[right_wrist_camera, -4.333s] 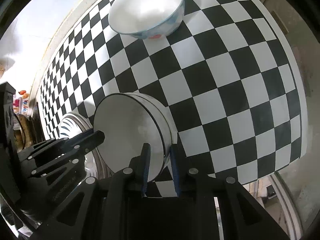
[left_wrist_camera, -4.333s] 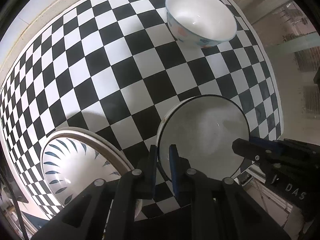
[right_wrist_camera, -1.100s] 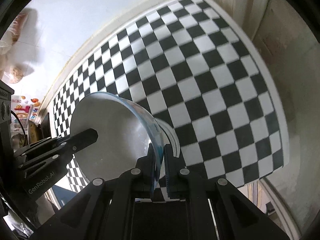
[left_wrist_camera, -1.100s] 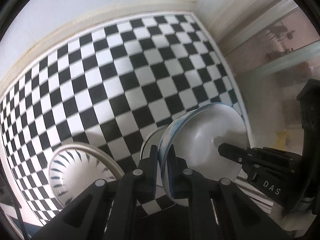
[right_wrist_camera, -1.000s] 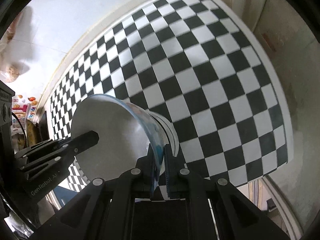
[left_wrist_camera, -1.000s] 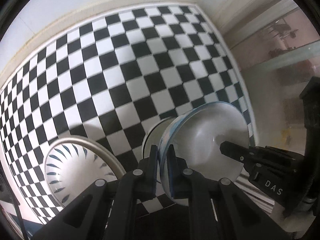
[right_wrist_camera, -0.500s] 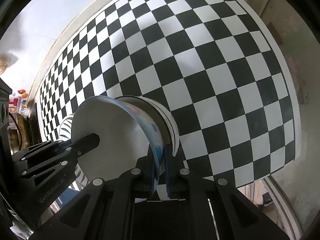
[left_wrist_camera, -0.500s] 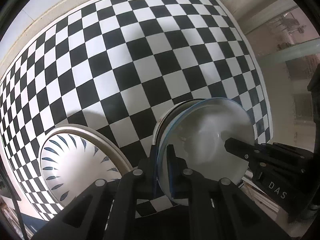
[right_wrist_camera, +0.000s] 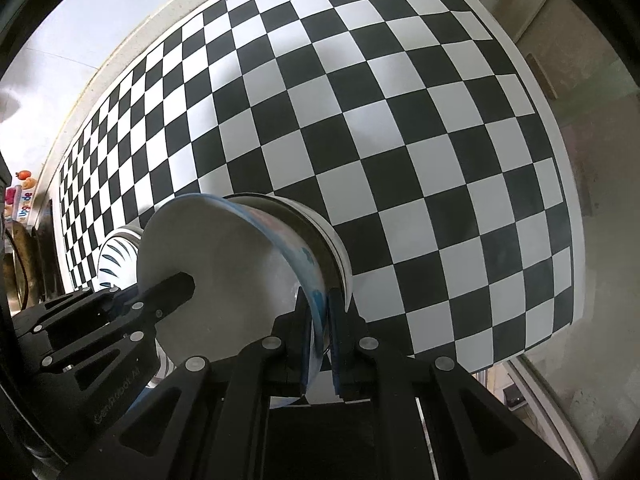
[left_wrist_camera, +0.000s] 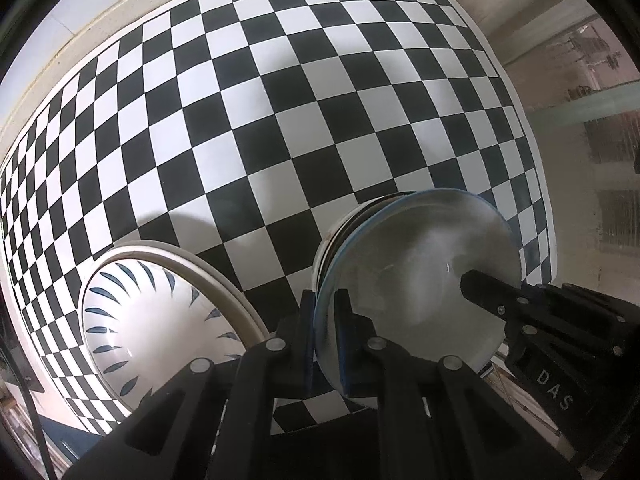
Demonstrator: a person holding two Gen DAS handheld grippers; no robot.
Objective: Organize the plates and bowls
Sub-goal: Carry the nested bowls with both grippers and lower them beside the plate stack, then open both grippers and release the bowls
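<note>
A white bowl with blue and pink flowers [left_wrist_camera: 416, 276] [right_wrist_camera: 224, 256] sits inside the black-rimmed white bowl [left_wrist_camera: 326, 240] [right_wrist_camera: 332, 236] on the checkered cloth. My left gripper [left_wrist_camera: 325, 332] is shut on the flowered bowl's left rim. My right gripper [right_wrist_camera: 320, 332] is shut on its right rim. Each gripper also shows in the other's view, the right one [left_wrist_camera: 480, 284] and the left one [right_wrist_camera: 176, 284]. A white plate with blue leaf marks [left_wrist_camera: 156, 320] [right_wrist_camera: 114, 256] lies just left of the bowls.
The black-and-white checkered cloth [left_wrist_camera: 280, 128] [right_wrist_camera: 400, 128] covers the table. Its right edge [right_wrist_camera: 560, 184] and near edge drop to the floor. A pale wall strip [left_wrist_camera: 100, 20] runs along the far side. Small colourful items [right_wrist_camera: 22, 192] stand at the far left.
Both grippers have lowered the flowered bowl from above the table down into the black-rimmed bowl. About four seconds ago it stood alone at the far side of the cloth.
</note>
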